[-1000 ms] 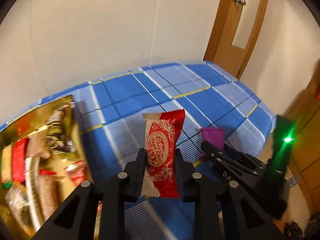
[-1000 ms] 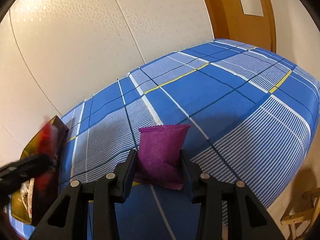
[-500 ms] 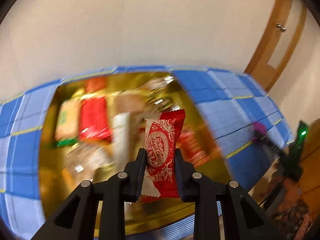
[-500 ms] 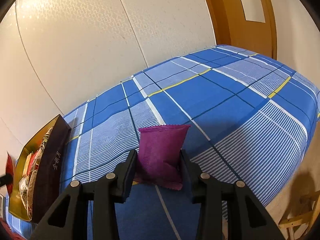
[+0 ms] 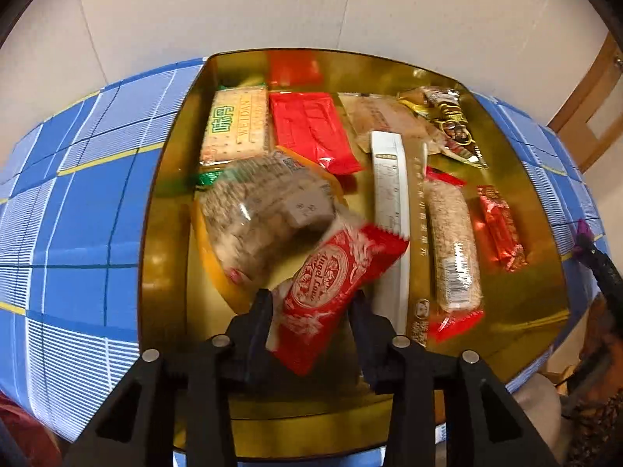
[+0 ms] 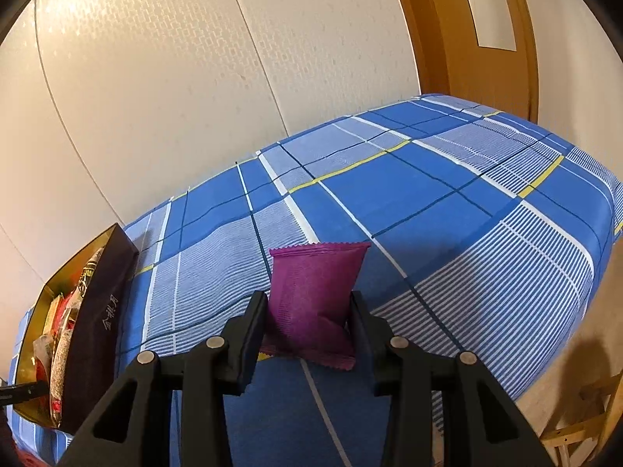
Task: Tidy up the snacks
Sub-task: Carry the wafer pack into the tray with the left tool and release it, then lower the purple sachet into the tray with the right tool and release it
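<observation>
Left wrist view, left hand-held gripper (image 5: 311, 303) spread, red snack packet (image 5: 335, 284) tilted, slipping free

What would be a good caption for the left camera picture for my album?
The left gripper lets a red snack packet tip loose over the gold snack box.

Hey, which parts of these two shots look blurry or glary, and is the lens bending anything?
Left wrist view: the red packet and the clear-wrapped cakes behind it are motion-smeared, and the gold tray throws soft glare. Right wrist view: sharp, the purple packet crisp; fisheye bows the plaid cloth and wall seams.
</observation>
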`<action>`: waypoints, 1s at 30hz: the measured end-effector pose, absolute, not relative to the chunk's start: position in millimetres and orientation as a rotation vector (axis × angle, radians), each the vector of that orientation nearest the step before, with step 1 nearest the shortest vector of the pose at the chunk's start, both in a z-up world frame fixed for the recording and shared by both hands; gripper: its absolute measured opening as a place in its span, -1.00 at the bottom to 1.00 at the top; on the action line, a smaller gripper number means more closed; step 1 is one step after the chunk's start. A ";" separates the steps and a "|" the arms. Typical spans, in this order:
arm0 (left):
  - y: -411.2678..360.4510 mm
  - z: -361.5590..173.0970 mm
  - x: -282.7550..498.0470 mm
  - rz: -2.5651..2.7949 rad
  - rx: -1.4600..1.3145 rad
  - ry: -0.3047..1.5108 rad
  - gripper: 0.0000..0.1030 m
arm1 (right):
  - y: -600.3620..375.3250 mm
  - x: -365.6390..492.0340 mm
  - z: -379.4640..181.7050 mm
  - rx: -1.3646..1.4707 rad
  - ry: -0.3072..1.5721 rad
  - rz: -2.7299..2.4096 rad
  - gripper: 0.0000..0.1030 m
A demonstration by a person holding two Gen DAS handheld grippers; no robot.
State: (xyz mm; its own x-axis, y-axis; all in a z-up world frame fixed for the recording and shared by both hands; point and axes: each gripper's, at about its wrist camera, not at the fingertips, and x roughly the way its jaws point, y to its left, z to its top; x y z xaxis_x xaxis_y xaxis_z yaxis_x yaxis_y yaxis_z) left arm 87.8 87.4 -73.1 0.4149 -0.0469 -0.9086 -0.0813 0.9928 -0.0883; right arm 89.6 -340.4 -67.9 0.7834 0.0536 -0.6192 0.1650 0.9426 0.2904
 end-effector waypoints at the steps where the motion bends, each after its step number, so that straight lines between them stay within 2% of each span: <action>1: 85.0 -72.3 84.5 0.007 -0.124 1.138 -0.05 | -340.4 88.3 -66.1 0.350 0.662 -0.056 -0.18; 2: 80.5 -71.1 80.5 -0.002 -0.104 1.128 0.08 | -340.7 86.8 -64.4 0.356 0.654 -0.049 -0.18; 3: 75.3 -69.7 76.1 0.000 -0.073 1.112 0.12 | -340.0 85.4 -62.7 0.359 0.646 -0.041 -0.18; 8: 53.3 -62.0 62.3 0.005 0.025 1.034 0.15 | -325.3 75.4 -54.6 0.355 0.612 0.025 -0.18; 11: 46.6 -59.8 62.9 -0.020 0.024 1.025 0.29 | -304.3 68.9 -49.0 0.327 0.608 0.073 -0.18; 22: 40.5 -52.6 57.8 -0.070 0.012 1.011 0.35 | -192.6 67.1 -8.8 0.236 0.702 0.334 -0.18; 30: 46.6 -42.4 53.2 -0.086 -0.024 0.983 0.40 | -138.6 78.3 -25.2 0.165 0.835 0.391 -0.18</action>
